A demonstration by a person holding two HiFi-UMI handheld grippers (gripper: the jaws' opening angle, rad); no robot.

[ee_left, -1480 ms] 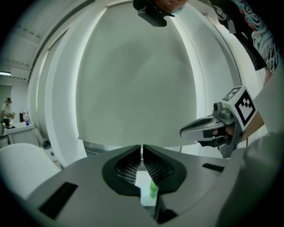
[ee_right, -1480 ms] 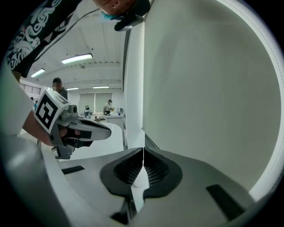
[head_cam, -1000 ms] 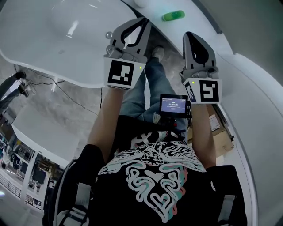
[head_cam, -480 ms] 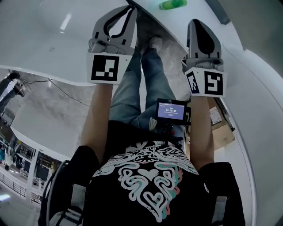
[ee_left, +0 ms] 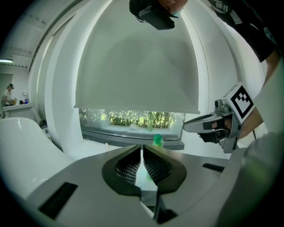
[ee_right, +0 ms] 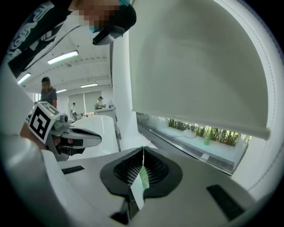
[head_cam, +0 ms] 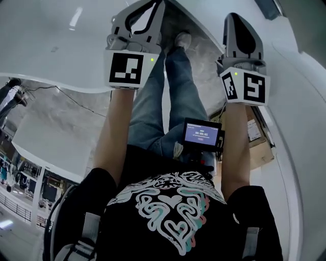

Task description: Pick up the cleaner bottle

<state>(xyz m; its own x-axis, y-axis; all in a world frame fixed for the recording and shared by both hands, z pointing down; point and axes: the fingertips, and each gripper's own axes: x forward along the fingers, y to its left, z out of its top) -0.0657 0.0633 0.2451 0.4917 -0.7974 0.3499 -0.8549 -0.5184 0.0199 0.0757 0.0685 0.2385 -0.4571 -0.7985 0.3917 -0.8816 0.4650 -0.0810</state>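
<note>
Cleaner bottle [ee_left: 158,141] has slipped past the head view's top edge; left claw [ee_left: 142,148] and right claw [ee_right: 143,150] stay closed, empty, no nearer.

Cleaner bottle [ee_left: 157,141] mostly hidden behind left fingers [ee_left: 160,167]

Head view: left gripper [head_cam: 153,6] sits at top centre, right gripper [head_cam: 235,19] upper right, a screen [head_cam: 202,133] below between them. Left gripper view: cleaner bottle [ee_left: 158,141] mid-frame before the window [ee_left: 128,119], right gripper at right edge
</note>
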